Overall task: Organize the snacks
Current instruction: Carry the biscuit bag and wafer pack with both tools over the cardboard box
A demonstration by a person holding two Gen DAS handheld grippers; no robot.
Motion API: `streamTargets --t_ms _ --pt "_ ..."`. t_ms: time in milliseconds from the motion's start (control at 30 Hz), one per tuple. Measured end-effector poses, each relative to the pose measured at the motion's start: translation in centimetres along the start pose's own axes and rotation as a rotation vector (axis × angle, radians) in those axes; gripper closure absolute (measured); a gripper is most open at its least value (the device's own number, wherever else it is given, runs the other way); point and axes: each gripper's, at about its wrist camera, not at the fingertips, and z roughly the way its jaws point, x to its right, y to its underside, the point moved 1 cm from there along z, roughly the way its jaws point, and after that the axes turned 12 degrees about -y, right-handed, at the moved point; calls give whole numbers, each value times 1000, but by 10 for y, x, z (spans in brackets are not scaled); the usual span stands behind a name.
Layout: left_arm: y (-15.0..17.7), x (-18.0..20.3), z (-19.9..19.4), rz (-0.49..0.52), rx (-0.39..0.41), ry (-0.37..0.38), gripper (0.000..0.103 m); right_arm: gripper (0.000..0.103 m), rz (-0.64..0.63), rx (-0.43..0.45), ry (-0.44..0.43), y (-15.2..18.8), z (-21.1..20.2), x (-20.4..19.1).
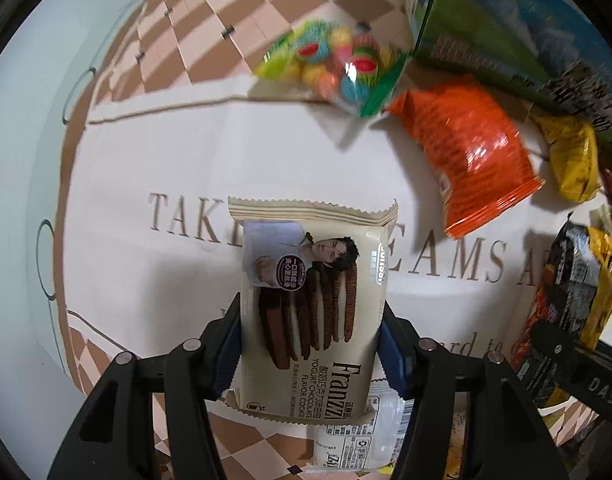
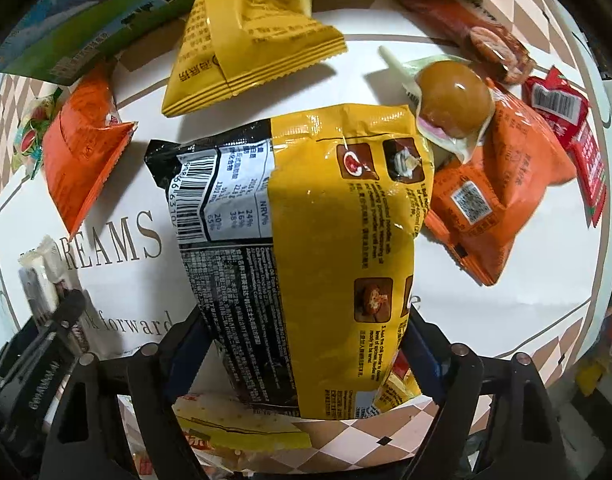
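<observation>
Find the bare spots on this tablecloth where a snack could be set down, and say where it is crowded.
Free: the white cloth left of the orange bag, above the "TAKE" lettering; also the bare white stretch below the orange QR-code pouch. Crowded: around the yellow bag, wrapped egg and red packet.

The cream cookie packet [image 1: 312,316] covers the middle of the lettering on the white cloth [image 1: 153,152], and its lower edge hides most of a white wrapper [image 1: 358,444] beneath it. At the far side, a bag of bright candies [image 1: 338,64] is blurred, and a green box [image 1: 494,28] is cut off by the picture's edge. The big yellow noodle bag [image 2: 306,248] hides the cloth under it and part of a flat packet [image 2: 241,428] near the bottom, whose print is too blurred to read.
</observation>
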Motion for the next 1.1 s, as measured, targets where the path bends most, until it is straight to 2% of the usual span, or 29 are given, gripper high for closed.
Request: streamTargets --t_ms 300,333,367,400,600,700,800,867,967,1100 --pt "17 5 -64 -26 91 23 47 15 -30 48 -75 30 -29 21" --pt "19 6 -68 -29 96 27 47 15 -39 54 -86 30 -33 40" --pt "22 8 -76 -33 103 37 47 15 -49 62 -101 33 -38 42" --pt "17 14 -85 -36 106 44 47 15 -59 68 -110 23 -47 43" --pt "17 36 -131 -29 160 96 47 15 -79 100 -211 27 -96 65" --pt "7 47 -138 -14 191 92 47 15 -93 93 -271 23 -128 72" --pt "0 56 -137 -8 185 89 47 15 -124 83 -259 16 -136 90" --pt "-3 59 -137 -9 169 96 47 15 -91 55 -292 10 -133 104" --pt "-7 60 -145 -17 154 125 47 15 -4 1 -391 6 -126 133" --pt "-20 58 -174 -26 173 180 47 15 11 24 -454 -4 -158 154"
